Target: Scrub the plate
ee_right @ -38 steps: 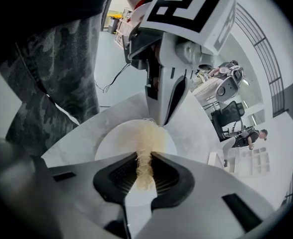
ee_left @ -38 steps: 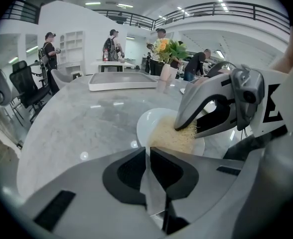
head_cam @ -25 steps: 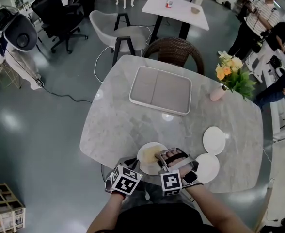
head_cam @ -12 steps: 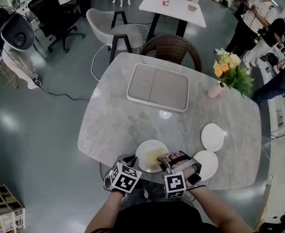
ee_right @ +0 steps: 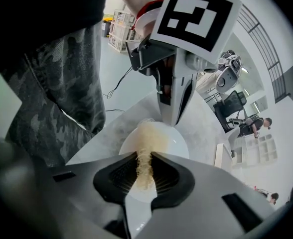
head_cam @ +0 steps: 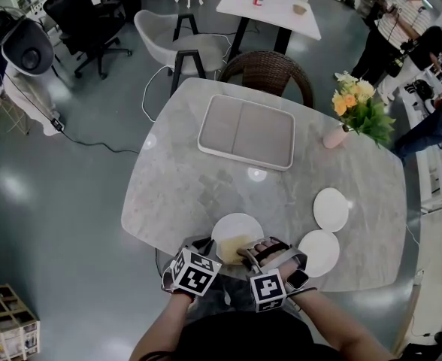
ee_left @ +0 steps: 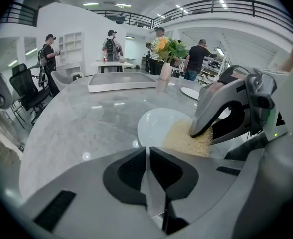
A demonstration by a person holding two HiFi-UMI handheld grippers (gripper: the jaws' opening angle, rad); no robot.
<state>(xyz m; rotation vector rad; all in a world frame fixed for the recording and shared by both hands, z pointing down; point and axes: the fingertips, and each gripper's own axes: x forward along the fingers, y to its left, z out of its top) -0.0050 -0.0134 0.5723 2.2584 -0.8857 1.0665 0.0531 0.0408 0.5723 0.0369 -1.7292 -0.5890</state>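
Plate (head_cam: 234, 228), white, round: at the near edge of the counter, directly in front of the person, its near rim taken by the left gripper.

Counter (head_cam: 180, 194): grey marble top with rounded corners.

Wicker chair (head_cam: 270, 72): brown, drawn up at the counter's far side.

Tray (head_cam: 246, 132): pale, rectangular, in two sections, on the far half of the counter, well apart from the plate.

Flower vase (head_cam: 334, 137): pink, with yellow blooms and green leaves, at the far right.

Two spare plates (head_cam: 331, 209): white, on the right; the nearer one lies just beside the right gripper.

Left gripper (ee_left: 147, 156): jaws closed on the plate's rim, a thin pale edge showing between the pads.

Right gripper (ee_right: 145, 167): jaws clamped on the scrubber, angled down onto the plate from the right.

Scrubber (ee_right: 149, 138): pale yellow, fibrous, pressed against the plate's face on its near right part, opposite the left gripper's tips.
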